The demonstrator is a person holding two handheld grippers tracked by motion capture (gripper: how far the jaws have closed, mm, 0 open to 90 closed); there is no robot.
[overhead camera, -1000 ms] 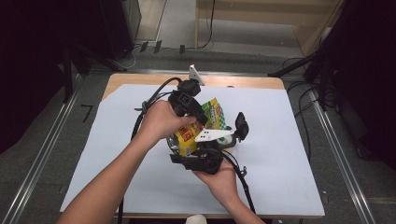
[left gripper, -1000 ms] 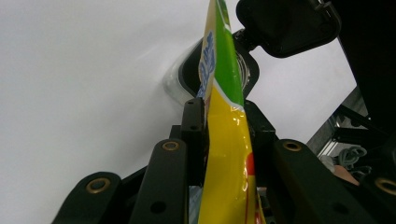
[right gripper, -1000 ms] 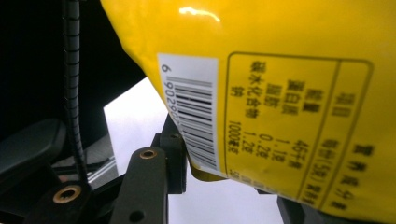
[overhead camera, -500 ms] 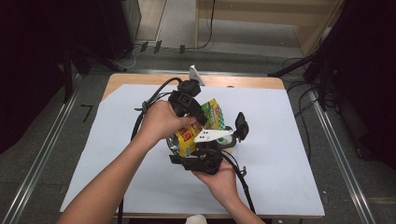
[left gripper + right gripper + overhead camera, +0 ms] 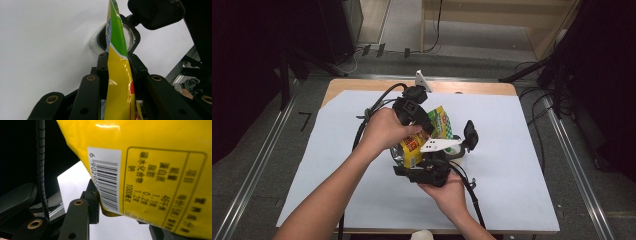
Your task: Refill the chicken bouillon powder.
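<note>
Above the white surface [image 5: 337, 165], your left gripper [image 5: 117, 67] has its jaws clamped narrow on the yellow-green packet [image 5: 120, 82]. Your right gripper's [image 5: 120, 212] jaws pinch that packet's lower edge.

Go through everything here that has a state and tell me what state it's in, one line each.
Snack bag: pinched by both grippers, held above the table.
Left gripper: shut on the bag's edge.
Right gripper: shut on the bag's corner near the barcode.
Jar: open, hinged black lid flipped up.
White sheet: flat on the table.

light: bright table, dark surround | glare: yellow packet [image 5: 155, 157] | close-ups soft
</note>
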